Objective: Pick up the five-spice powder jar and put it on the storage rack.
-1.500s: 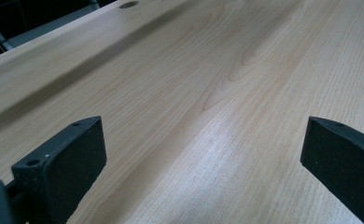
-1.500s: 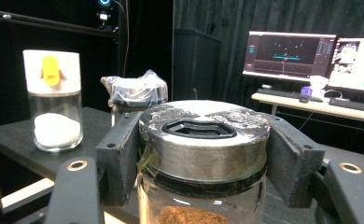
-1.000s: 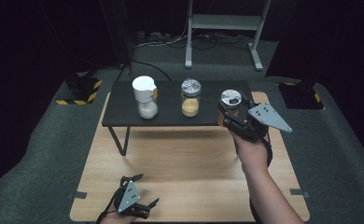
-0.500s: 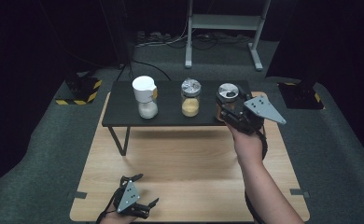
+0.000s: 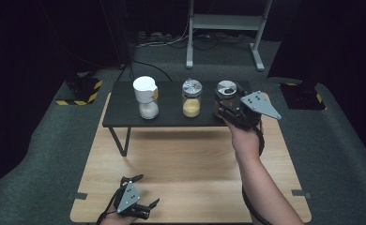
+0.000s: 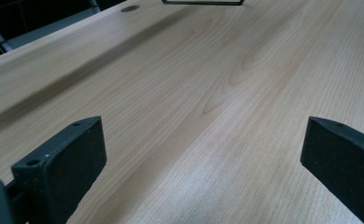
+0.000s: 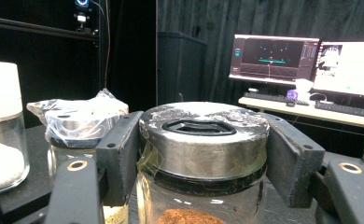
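The steel-lidded jar [image 7: 203,158] is clamped by the right gripper [image 5: 232,108], centre right of the high view; contact is seen at both jaws. The left gripper [image 5: 135,205] is rested wide open on the tabletop [image 5: 195,164], lower left.

The tabletop [image 5: 190,159] is pale wood with a wavy brown grain, and the low shelf [image 5: 125,110] standing on it is matt black. The jar [image 7: 203,177] between the black jaws of the right tool [image 5: 228,110] has a shiny silver lid and rust-brown powder; the middle jar [image 5: 192,98] holds yellow-orange powder under a silver top, and the third jar [image 5: 146,96] is white-capped with white grains. The left tool [image 5: 141,206] is black with a grey plate, and the floor [image 5: 45,154] is grey-green carpet with a yellow-and-black striped block [image 5: 80,89].
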Tool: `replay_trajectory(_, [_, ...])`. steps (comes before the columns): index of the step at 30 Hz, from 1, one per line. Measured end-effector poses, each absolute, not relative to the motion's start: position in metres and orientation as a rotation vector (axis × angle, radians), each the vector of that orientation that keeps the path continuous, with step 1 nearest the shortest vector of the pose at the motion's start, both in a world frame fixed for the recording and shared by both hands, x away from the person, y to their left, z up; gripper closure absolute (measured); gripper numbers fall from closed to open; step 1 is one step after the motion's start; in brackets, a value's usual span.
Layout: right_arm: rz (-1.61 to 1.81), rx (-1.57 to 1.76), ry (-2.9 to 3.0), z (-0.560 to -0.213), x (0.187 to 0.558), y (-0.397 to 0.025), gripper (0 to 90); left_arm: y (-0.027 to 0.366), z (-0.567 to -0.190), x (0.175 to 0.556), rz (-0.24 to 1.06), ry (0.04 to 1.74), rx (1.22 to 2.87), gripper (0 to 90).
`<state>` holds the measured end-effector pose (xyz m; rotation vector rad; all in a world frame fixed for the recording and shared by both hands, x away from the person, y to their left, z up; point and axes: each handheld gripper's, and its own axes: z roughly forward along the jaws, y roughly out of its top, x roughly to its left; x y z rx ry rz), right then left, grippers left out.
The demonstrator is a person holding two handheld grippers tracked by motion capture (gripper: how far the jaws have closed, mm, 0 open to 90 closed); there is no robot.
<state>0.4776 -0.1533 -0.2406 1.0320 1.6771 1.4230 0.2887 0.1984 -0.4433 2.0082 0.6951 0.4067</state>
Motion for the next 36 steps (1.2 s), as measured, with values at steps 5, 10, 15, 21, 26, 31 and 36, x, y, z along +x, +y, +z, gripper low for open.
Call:
replay_trajectory(5, [1.414, 1.032, 1.680, -0.243, 0.481, -0.152, 34.6, 0.198, -0.443, 0.288, 0.406, 0.694, 2.009, 0.4])
replay_trajectory(10, [1.402, 1.037, 1.683, -0.247, 0.485, -0.150, 34.6, 0.199, -0.443, 0.289, 0.401, 0.696, 2.005, 0.5])
replay_trajectory(15, [1.395, 1.044, 1.688, -0.251, 0.488, -0.148, 34.6, 0.199, -0.443, 0.289, 0.400, 0.696, 2.002, 0.5])
replay_trajectory(21, [1.388, 1.047, 1.692, -0.252, 0.491, -0.146, 34.6, 0.199, -0.443, 0.289, 0.400, 0.696, 2.001, 0.5])
replay_trajectory(26, [1.383, 1.053, 1.697, -0.255, 0.492, -0.145, 34.6, 0.199, -0.443, 0.289, 0.399, 0.695, 2.002, 0.5])
replay_trajectory(31, [1.390, 1.063, 1.692, -0.256, 0.493, -0.145, 34.6, 0.199, -0.443, 0.289, 0.400, 0.696, 2.000, 0.5])
replay_trajectory(36, [1.394, 1.070, 1.686, -0.257, 0.494, -0.145, 34.4, 0.199, -0.443, 0.289, 0.400, 0.696, 2.000, 0.5])
